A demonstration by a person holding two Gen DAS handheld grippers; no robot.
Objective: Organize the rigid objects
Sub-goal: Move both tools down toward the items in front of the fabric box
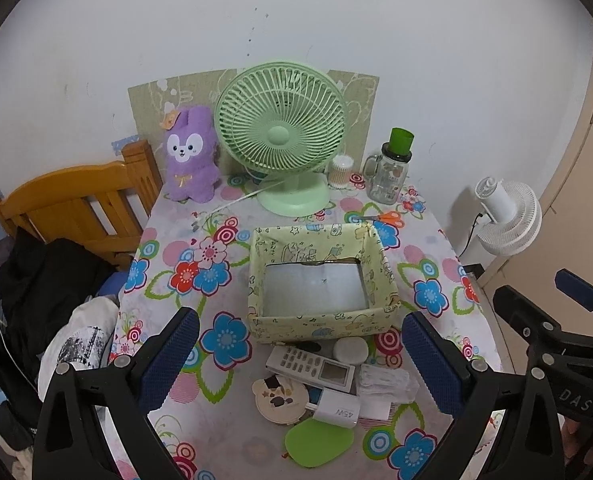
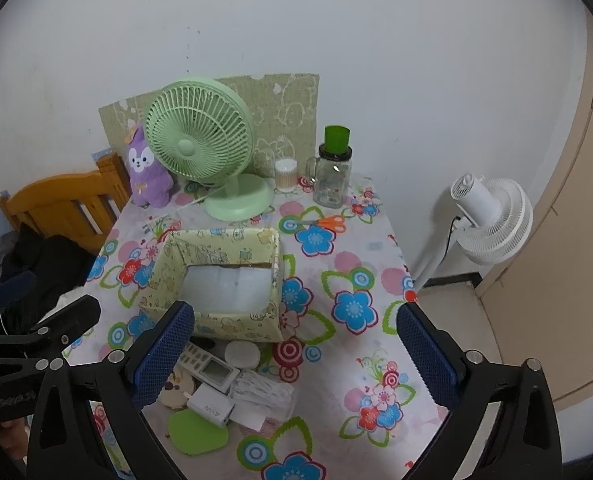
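Note:
An empty yellow patterned box stands mid-table. In front of it lie a white remote control, a white round case, a white 45W charger, a round bear-print compact, a green oval object and a white bundled cable. My left gripper is open above this pile. My right gripper is open, to the pile's right. Both are empty.
At the table's back stand a green desk fan, a purple plush rabbit, a cotton swab jar and a glass mug with green lid. Orange scissors lie nearby. A wooden bedframe is left, a white floor fan right.

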